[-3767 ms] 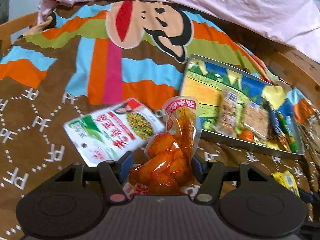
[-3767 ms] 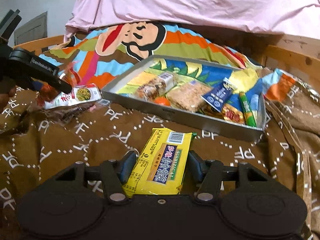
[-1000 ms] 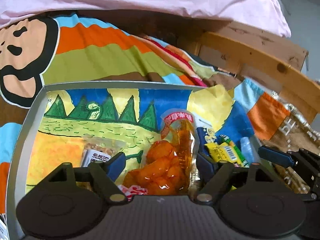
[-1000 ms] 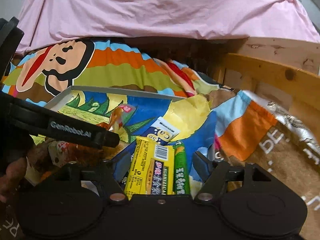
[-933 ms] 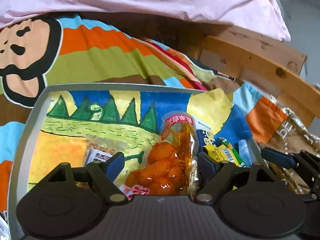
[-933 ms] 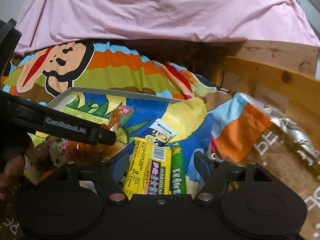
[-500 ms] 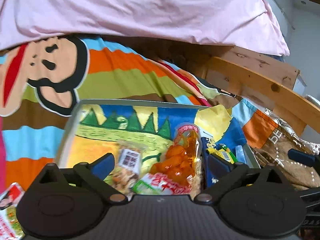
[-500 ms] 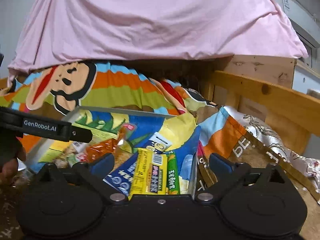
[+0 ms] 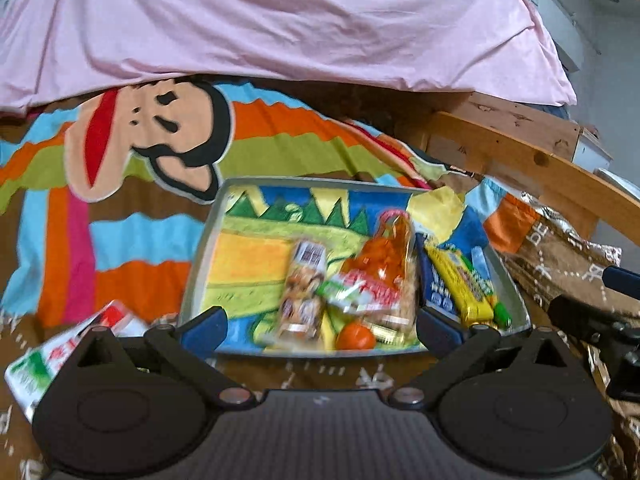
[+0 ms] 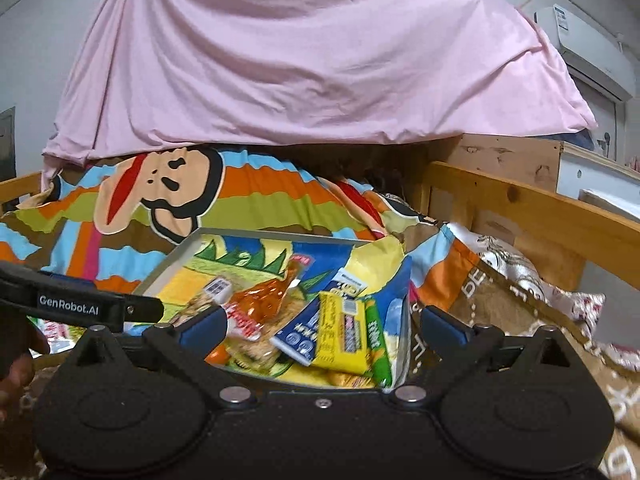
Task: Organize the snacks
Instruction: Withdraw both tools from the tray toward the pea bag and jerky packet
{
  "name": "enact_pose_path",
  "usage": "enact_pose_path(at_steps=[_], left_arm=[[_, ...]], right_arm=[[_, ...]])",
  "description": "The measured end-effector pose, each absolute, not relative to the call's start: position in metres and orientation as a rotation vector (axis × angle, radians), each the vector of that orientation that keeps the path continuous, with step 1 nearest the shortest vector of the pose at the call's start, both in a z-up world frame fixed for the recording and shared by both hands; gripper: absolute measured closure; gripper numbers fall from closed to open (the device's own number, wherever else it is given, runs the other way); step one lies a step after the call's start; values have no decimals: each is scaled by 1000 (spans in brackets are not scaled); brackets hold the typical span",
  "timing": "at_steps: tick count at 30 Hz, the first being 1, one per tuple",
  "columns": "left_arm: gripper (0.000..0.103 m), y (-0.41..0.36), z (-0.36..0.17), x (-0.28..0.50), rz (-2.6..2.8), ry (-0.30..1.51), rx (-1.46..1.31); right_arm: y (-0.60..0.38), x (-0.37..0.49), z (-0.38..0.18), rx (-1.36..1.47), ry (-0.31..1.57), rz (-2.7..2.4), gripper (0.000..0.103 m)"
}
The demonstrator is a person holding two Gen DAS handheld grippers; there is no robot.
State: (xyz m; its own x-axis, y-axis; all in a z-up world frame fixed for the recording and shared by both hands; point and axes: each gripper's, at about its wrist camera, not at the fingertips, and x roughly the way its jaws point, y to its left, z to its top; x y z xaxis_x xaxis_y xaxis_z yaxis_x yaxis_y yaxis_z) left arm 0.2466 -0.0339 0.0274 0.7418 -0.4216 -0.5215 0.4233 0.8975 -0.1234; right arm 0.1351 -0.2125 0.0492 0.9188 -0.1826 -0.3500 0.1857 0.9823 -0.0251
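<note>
Both hand-held grippers, left (image 9: 320,322) and right (image 10: 320,326), stand fully open and empty, with the snack tray (image 9: 200,256) just ahead; the green-and-white packet (image 9: 52,354) at the left one's side should be approached low and gripped flat.

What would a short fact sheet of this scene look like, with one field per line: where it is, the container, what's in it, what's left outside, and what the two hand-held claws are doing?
Setting: brown patterned blanket on a bed, with a pink sheet behind
Container: shallow grey metal tray with a cartoon-printed floor
In tray: clear pouch of orange snacks, yellow wrapped bar, blue packet, green stick pack, small orange ball
Outside tray: white and green flat packet, on the blanket left of the tray
Left gripper: open, holding nothing
Right gripper: open, holding nothing
</note>
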Motion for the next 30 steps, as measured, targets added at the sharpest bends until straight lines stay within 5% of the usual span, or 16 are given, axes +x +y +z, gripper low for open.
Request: enact_pose_path(at_steps=[30], left_arm=[[1,45,-14,118,-226,620,109]], right_arm=[[-131,73,2,17,536,14,1]])
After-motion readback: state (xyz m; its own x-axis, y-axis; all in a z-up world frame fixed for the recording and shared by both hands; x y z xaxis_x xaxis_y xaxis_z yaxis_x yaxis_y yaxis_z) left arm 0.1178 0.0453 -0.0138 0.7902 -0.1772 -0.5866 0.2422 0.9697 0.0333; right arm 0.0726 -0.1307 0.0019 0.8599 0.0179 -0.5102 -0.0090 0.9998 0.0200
